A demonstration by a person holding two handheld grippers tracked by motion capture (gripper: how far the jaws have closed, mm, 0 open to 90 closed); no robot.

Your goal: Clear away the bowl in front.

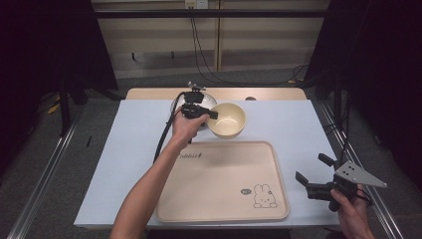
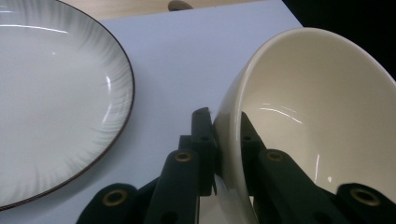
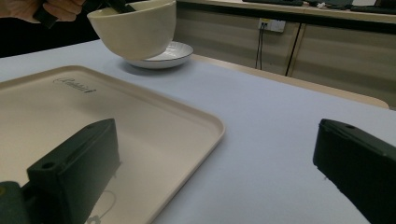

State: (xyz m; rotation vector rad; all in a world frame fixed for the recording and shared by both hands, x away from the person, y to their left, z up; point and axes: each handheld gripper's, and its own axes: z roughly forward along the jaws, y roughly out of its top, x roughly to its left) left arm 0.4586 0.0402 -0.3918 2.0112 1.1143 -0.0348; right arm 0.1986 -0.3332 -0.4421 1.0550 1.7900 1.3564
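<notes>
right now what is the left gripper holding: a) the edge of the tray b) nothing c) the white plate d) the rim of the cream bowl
d: in the left gripper view the left gripper has one jaw outside and one inside the wall of the cream bowl, clamped on its rim, with the bowl tilted beside the plate.

Both forearms bare, no sleeves. Left gripper (image 1: 211, 114): black, brass-ringed screw holes, black cable. Right gripper (image 1: 312, 169): black, grey three-cornered plate on top.
</notes>
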